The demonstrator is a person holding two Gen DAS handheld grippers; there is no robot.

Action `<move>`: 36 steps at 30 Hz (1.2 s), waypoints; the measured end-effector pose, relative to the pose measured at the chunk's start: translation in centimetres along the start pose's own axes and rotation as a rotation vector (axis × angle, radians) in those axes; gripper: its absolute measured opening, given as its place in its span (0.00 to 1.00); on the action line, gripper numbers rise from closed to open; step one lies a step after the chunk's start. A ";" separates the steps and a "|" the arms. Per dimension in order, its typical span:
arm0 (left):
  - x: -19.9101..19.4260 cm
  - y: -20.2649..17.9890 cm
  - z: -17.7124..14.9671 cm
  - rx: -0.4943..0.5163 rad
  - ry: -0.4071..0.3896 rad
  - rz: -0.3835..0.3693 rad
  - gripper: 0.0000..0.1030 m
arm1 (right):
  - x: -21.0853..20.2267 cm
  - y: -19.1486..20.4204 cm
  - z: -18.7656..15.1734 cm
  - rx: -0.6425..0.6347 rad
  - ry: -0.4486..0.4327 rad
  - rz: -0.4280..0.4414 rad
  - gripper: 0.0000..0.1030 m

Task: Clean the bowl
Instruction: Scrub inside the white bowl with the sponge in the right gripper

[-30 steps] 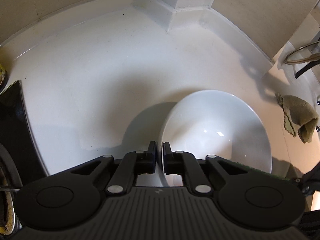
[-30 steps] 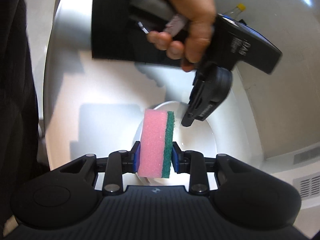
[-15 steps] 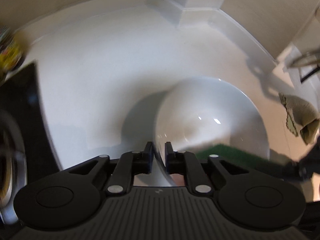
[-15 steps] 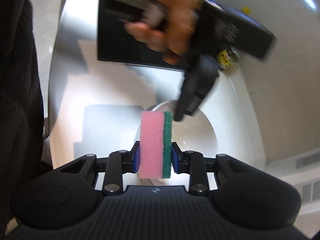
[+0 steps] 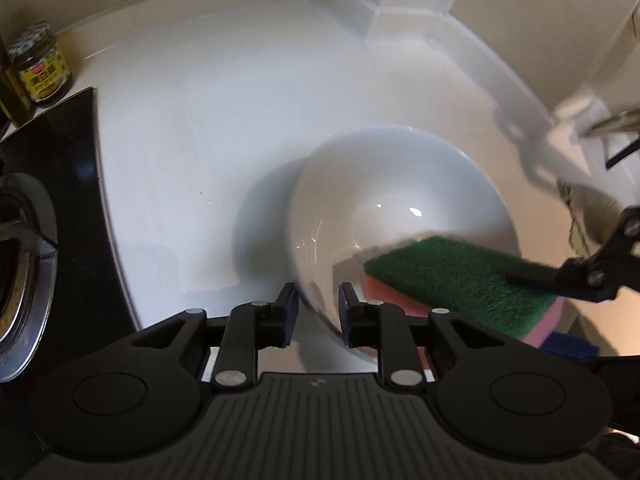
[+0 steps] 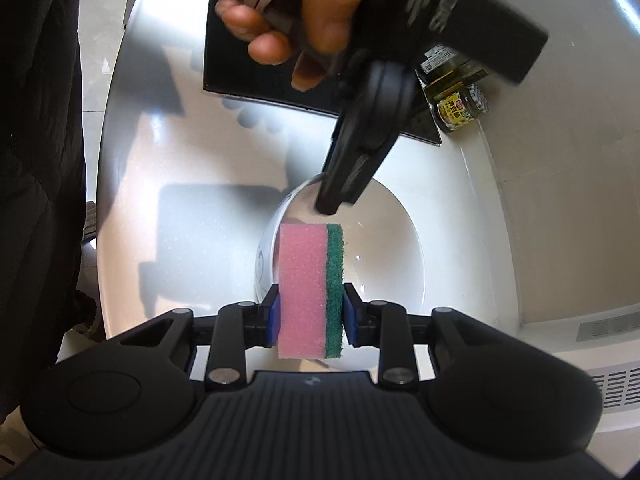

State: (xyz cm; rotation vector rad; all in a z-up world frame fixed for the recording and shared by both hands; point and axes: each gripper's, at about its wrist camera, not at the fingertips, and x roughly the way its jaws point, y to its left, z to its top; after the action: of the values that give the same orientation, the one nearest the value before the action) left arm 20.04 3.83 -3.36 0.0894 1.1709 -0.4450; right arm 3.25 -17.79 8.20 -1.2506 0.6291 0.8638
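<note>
jar (image 5: pixel 38 65) and stove (image 5: pixel 24 264), left view

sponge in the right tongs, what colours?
Pink foam with a dark green scouring layer on one side. The sponge shows best in the right wrist view.

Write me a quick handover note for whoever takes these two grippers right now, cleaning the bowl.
Left gripper: jaws have just been opening; the bowl rim sits between them, pads off it, so it is let go.
Right gripper: shut on the sponge, pink side to its left, green scrub side to its right.
Bowl: upright on the white counter, next to the stove. Sponge hangs over the near side of the bowl.
Done: sponge picked up and brought to the bowl.
Left: the frames do not show how much scrubbing is done; regrip the rim if it needs steadying.
</note>
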 end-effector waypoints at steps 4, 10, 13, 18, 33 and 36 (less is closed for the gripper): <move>1.3 0.4 2.7 0.044 -0.004 -0.041 0.09 | -0.2 0.1 0.1 -0.053 0.009 0.017 0.26; 1.4 0.8 3.6 0.035 -0.005 -0.034 0.20 | 0.3 0.0 -0.4 -0.116 0.070 0.008 0.26; -0.1 0.9 1.7 0.015 -0.017 -0.030 0.30 | 0.2 -0.2 -0.7 -0.109 0.074 0.011 0.26; -1.5 0.3 -1.2 -0.026 0.004 -0.022 0.28 | 0.7 -0.5 -0.5 -0.088 0.079 -0.001 0.26; 1.8 -0.6 4.8 0.116 0.015 -0.029 0.08 | 0.4 -1.2 -0.3 -0.181 0.133 0.068 0.25; 1.7 -0.4 4.7 0.108 0.014 -0.030 0.08 | 0.6 -1.2 -0.3 -0.180 0.137 0.066 0.25</move>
State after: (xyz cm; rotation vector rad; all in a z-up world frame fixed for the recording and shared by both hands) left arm 24.50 1.58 -3.01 0.1684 1.1626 -0.5347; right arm 4.60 -18.05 8.35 -1.4674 0.7179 0.9101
